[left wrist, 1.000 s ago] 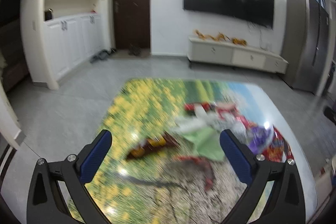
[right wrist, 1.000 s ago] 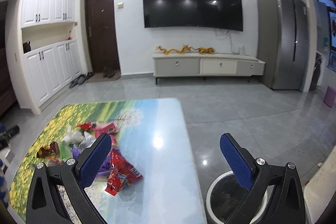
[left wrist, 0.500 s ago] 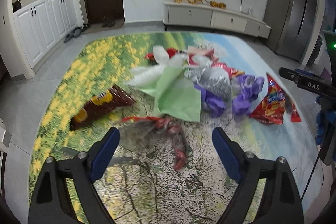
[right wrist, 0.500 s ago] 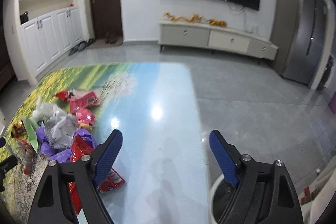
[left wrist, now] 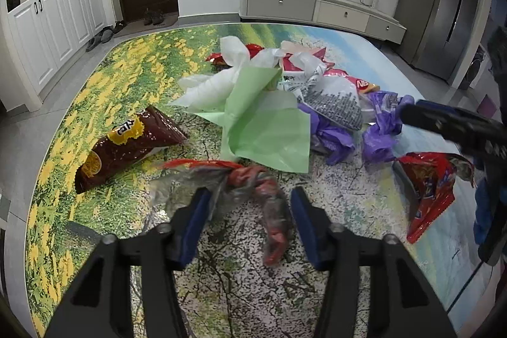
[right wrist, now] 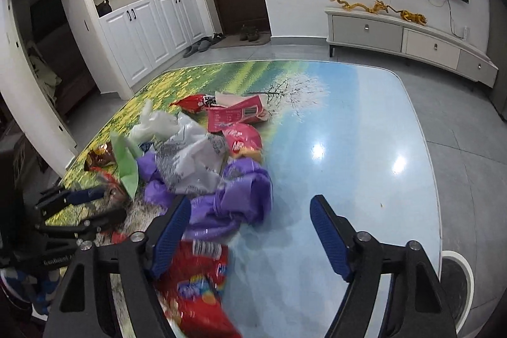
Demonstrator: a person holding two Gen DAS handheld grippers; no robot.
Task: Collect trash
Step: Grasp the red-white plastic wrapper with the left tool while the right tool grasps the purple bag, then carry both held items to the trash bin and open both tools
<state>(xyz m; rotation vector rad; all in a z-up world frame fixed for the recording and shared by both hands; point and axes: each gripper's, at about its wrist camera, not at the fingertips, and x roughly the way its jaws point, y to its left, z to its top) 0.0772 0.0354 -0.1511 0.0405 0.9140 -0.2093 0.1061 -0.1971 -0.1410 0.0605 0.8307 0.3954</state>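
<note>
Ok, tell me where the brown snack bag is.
In the left wrist view the brown snack bag lies on the left of the table, over the yellow flower print, left of the green paper, apart from the main pile.

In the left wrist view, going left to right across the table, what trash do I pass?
Brown chip bag → clear wrapper with red ends between the left tool's fingers → green paper sheet → purple plastic bag → red snack bag.
</note>
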